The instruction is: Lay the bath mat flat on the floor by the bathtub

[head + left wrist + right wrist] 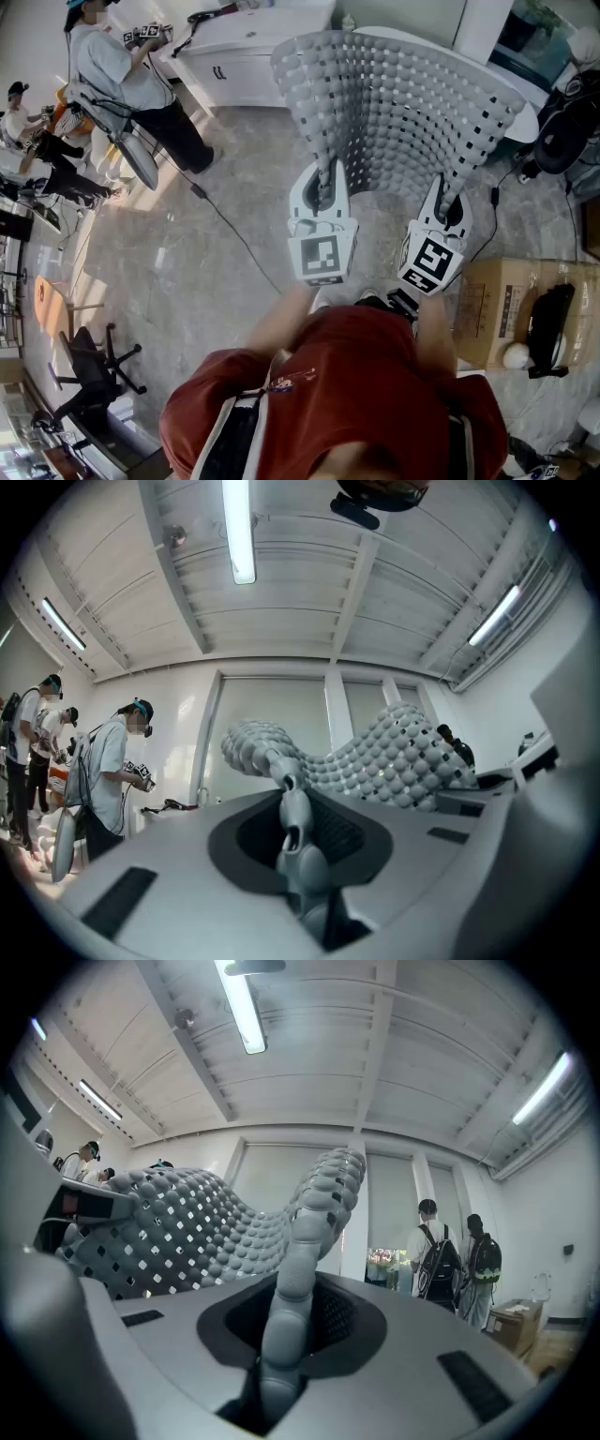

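The grey pebbled bath mat [403,103], full of small holes, is held up off the floor and fans out above both grippers. My left gripper [325,185] is shut on its near left edge, and my right gripper [456,202] is shut on its near right edge. In the left gripper view the mat's edge [384,761] runs pinched between the jaws of the left gripper [292,808]. The right gripper view shows a fold of the mat [187,1222] clamped in the right gripper [289,1283]. A white bathtub rim [525,114] shows behind the mat.
A white cabinet [253,47] stands at the back, with a person [122,75] beside it and others at the far left. A cable [225,225] crosses the marble floor. A cardboard box [502,309] sits at my right, and an office chair [89,375] at the lower left.
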A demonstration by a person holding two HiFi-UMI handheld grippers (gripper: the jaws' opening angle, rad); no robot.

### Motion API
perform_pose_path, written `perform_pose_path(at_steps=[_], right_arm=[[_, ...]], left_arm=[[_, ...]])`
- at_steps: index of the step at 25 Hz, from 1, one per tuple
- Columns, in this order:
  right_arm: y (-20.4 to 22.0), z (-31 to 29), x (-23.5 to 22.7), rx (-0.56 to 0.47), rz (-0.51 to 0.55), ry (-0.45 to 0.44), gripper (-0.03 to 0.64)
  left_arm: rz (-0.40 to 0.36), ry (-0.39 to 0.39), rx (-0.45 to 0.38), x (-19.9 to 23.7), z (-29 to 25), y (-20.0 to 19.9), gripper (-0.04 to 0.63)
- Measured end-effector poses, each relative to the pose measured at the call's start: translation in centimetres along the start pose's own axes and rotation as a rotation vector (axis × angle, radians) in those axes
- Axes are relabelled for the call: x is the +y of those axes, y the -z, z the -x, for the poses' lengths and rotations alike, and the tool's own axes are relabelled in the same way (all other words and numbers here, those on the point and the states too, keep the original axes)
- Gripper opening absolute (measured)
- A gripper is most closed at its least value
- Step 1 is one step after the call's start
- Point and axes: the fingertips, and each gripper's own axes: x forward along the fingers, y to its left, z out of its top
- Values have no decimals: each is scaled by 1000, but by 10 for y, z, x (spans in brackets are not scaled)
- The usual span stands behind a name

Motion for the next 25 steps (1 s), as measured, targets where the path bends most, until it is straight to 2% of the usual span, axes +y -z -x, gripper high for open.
perform_pose_path(at_steps=[13,18,21,25], right_arm=[[16,-18,-8,17,-38,0,75],[28,-29,-16,33,-67,-19,75],[33,-35,-23,39,-76,-36,75],[40,-43,-36,38,-90,-67,77]], left_arm=[[-8,-22,28,-4,-18,14,55],[-26,-28,37,-15,-27,17,55],[-9,-45,47,-24,-31,20,55],[-37,-58,56,-39,-36,23,55]])
